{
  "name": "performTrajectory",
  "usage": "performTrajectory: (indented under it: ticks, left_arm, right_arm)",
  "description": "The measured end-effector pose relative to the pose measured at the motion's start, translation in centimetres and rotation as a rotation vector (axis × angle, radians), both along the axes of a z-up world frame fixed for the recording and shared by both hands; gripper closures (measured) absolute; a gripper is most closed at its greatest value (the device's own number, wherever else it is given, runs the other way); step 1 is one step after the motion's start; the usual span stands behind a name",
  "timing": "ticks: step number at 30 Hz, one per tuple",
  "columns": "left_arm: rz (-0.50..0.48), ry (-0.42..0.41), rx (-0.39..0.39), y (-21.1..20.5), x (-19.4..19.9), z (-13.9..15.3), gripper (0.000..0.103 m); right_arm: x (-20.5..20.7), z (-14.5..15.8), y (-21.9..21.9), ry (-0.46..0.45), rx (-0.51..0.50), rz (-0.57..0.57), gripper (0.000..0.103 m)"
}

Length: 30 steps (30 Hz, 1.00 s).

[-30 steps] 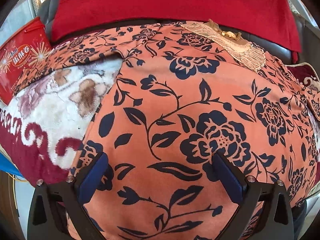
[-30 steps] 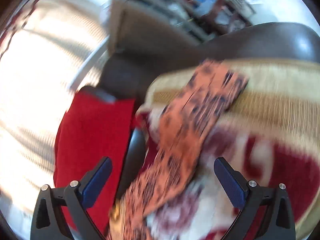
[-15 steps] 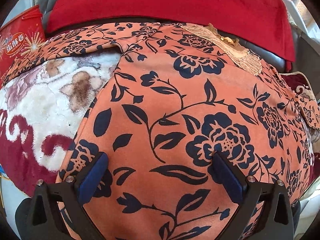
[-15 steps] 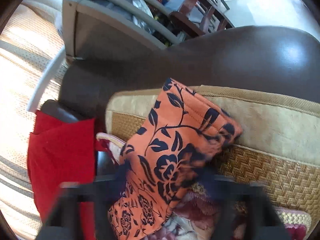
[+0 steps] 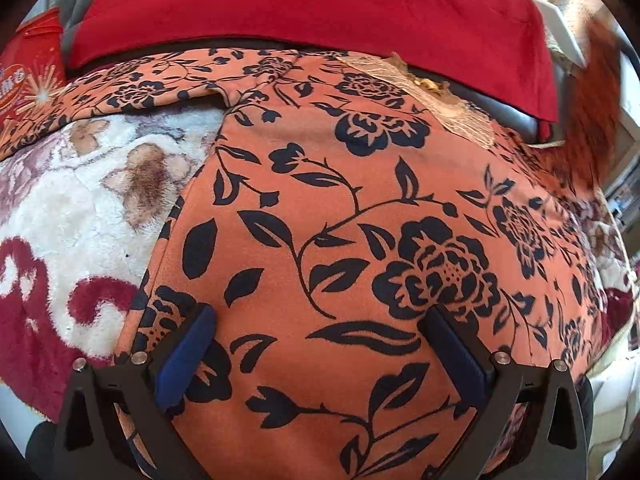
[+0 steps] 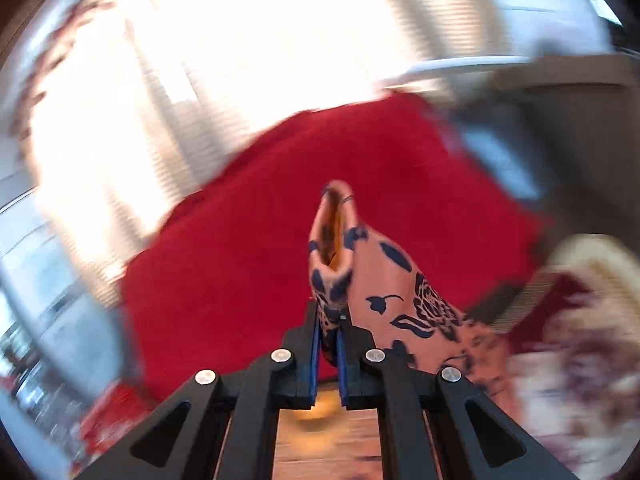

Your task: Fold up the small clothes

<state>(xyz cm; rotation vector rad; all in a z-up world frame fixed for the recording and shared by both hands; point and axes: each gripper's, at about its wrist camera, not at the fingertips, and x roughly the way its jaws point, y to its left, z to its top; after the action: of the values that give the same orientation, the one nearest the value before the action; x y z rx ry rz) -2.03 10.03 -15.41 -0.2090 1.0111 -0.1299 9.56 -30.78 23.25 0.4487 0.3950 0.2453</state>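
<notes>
An orange garment with dark blue flowers (image 5: 340,220) lies spread over a fleece blanket and fills the left wrist view. My left gripper (image 5: 318,314) hangs just above its near part, jaws wide open, nothing between the blue pads. In the right wrist view my right gripper (image 6: 330,318) is shut on a narrow end of the same orange garment (image 6: 392,280), which sticks up past the fingertips and trails down to the right. That lifted end shows as an orange blur (image 5: 592,92) at the right edge of the left wrist view.
A red cloth (image 5: 312,8) drapes the dark seat back behind the garment, also the red cloth (image 6: 248,260). A white and maroon fleece blanket (image 5: 80,208) lies underneath. A red printed box (image 5: 28,80) stands far left. The right wrist view is motion-blurred.
The right gripper went from wide open to shut on the garment's end and swung it up in front of the red cloth. The left gripper tipped down slightly, staying open.
</notes>
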Motion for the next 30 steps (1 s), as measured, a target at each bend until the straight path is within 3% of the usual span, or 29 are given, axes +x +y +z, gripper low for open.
performTrajectory:
  ticks: [3, 6, 8, 9, 10, 12, 15, 18, 21, 26, 29, 30]
  left_arm:
    - [-0.037, 0.017, -0.03, 0.5, -0.2, 0.2, 0.0]
    - [-0.034, 0.024, -0.094, 1.4, -0.3, 0.8, 0.0]
    - [0.008, 0.02, -0.129, 2.3, -0.3, 1.2, 0.0]
    - [0.025, 0.018, -0.141, 2.7, -0.2, 1.4, 0.0]
    - [0.041, 0.014, -0.165, 3.2, -0.2, 1.7, 0.0]
    - [0.071, -0.002, -0.223, 4.4, 0.0, 2.5, 0.0]
    - [0.073, -0.026, -0.309, 5.3, 1.0, 3.9, 0.0]
    - [0.074, -0.057, -0.395, 5.3, 4.0, 5.7, 0.0]
    - [0.06, -0.051, -0.504, 4.7, 8.0, 6.5, 0.0]
    - [0.076, 0.046, -0.528, 2.9, 15.8, 5.1, 0.001]
    - [0.104, 0.131, -0.463, 2.0, 19.1, 3.1, 0.02]
    - [0.108, 0.18, -0.446, 1.5, 19.9, 2.0, 0.038]
  right_arm:
    - [0.4, -2.2, 9.0, 0.009, 0.011, 0.138, 0.096]
    - [2.3, -8.3, 15.1, 0.132, 0.045, 0.217, 0.094]
    - [4.6, -14.0, 19.1, 0.288, -0.022, 0.276, 0.071]
    - [5.3, -17.1, 20.4, 0.383, -0.053, 0.308, 0.037]
    - [5.8, -20.6, 21.2, 0.486, -0.062, 0.347, 0.028]
    - [5.5, -23.6, 20.1, 0.549, -0.039, 0.351, 0.028]
    - [3.1, -22.7, 17.7, 0.473, -0.025, 0.348, 0.028]
    - [0.2, -21.1, 13.8, 0.396, -0.053, 0.297, 0.02]
    - [-1.9, -22.2, 10.0, 0.376, -0.091, 0.24, 0.02]
    - [-3.3, -25.6, 4.6, 0.426, -0.037, 0.187, 0.02]
    - [-3.8, -27.3, 4.1, 0.416, -0.001, 0.192, 0.02]
    - [-3.9, -27.3, 4.2, 0.403, 0.002, 0.197, 0.02]
